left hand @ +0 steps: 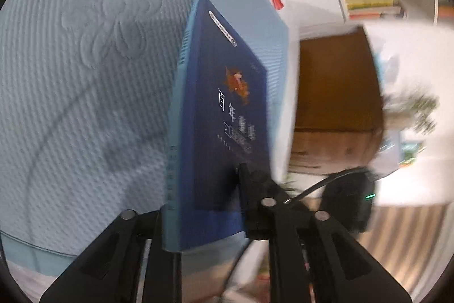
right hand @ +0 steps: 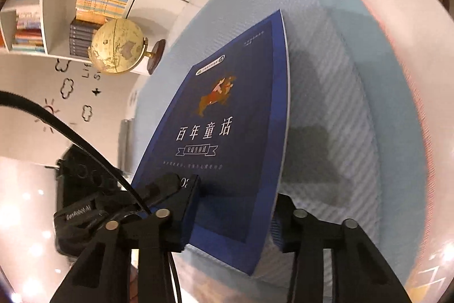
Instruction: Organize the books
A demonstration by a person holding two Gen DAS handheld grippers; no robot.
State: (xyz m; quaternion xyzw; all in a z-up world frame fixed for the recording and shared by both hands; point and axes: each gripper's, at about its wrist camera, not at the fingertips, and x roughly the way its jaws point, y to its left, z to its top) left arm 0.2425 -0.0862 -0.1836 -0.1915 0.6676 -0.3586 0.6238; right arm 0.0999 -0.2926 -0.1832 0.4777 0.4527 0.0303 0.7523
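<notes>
Above the pale blue quilted mattress (left hand: 85, 81), I hold one dark blue paperback book (left hand: 224, 115) with white Chinese lettering and a small brown rider-on-a-beast picture on its cover. It stands nearly on edge, clear of the mattress as far as I can tell, its lighter blue spine to the left in the left wrist view. My left fingers (left hand: 204, 200) are clamped on its near edge, one pad on the cover and the other behind the spine side. My right fingers (right hand: 238, 206) are clamped on the same book (right hand: 224, 138), one pad on the cover's near left corner, the other behind it on the right.

My judgement: this is the carrying step, the book lifted by both hands and not yet put away. A white shelf unit (right hand: 54, 7) with stacked books and a cream globe (right hand: 117, 46) beside it sits far left in the right wrist view; it looks the likely destination. The next move calls for keeping both grips firm and the book square while swinging it toward a free slot there.
</notes>
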